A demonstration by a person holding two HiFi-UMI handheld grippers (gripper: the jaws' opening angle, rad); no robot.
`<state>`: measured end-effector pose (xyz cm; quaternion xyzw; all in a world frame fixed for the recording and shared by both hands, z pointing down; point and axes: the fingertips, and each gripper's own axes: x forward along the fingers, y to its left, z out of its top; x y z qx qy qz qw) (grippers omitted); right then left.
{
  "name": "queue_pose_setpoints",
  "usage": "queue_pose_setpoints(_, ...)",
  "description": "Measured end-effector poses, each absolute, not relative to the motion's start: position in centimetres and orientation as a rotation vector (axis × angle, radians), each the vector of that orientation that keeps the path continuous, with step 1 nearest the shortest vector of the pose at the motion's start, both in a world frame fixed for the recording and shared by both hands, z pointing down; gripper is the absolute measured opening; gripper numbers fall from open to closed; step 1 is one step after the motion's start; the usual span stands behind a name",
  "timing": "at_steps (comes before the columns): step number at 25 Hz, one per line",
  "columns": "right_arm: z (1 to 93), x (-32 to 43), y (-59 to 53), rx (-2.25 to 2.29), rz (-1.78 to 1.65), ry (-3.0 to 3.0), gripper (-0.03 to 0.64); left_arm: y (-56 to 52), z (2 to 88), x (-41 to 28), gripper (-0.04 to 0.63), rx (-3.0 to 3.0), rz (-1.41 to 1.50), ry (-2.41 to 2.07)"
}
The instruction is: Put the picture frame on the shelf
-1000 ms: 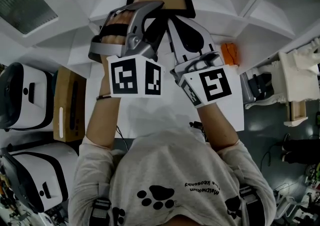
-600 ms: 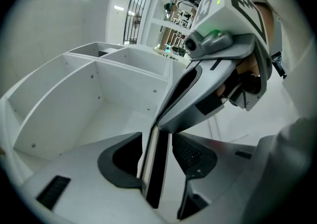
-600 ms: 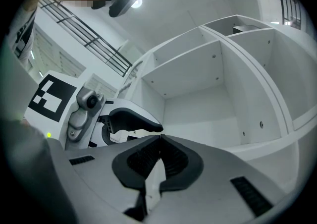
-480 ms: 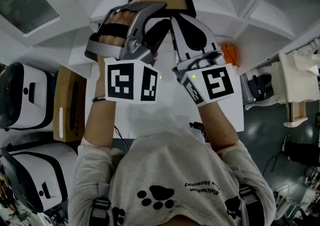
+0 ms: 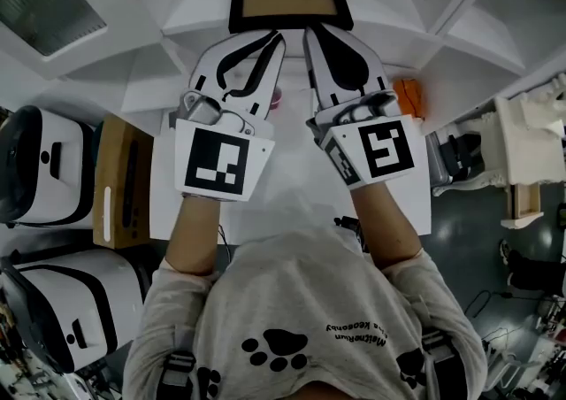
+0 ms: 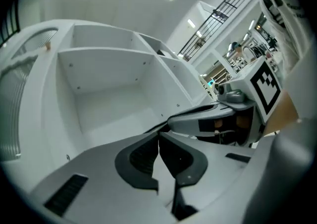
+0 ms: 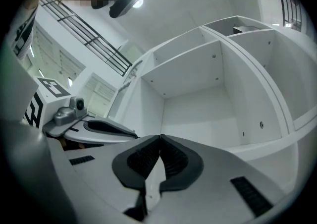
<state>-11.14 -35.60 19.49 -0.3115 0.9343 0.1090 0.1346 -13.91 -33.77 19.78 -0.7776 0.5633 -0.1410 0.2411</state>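
Item: picture frame (image 5: 287, 2), black border, tan centre. Location: on the white shelf (image 5: 389, 0), beyond both gripper tips and touching neither; whether it stood or leaned could not be told. Left gripper (image 5: 276, 35): a second earlier it was rolled onto its side with its jaws apart at the frame's lower left corner. It had since rolled level and drawn back slightly, and its jaws had just closed with nothing between them; the left gripper view confirmed the pads (image 6: 171, 156) together and empty. Right gripper (image 5: 311, 32): unchanged beside it, jaws together and holding nothing, as its own view showed (image 7: 160, 139). Assessment: the frame was released and rested unsupported on the shelf, so the placement appeared done, with only withdrawal of both grippers outstanding.
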Motion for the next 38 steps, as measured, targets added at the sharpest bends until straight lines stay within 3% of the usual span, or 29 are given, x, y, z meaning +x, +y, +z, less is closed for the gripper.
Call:
queue_pose_setpoints(24, 19.3, -11.0, -38.9, -1.007, 0.285, 2.68, 0.034, -37.5, 20.1, -15.2, 0.02, -2.234, -0.229, 1.662)
queue_pose_setpoints(38, 19.6, -9.4, -31.3, -1.016, 0.297, 2.69, 0.034, -29.3, 18.8, -13.6, 0.02, -2.24, 0.063, 1.696)
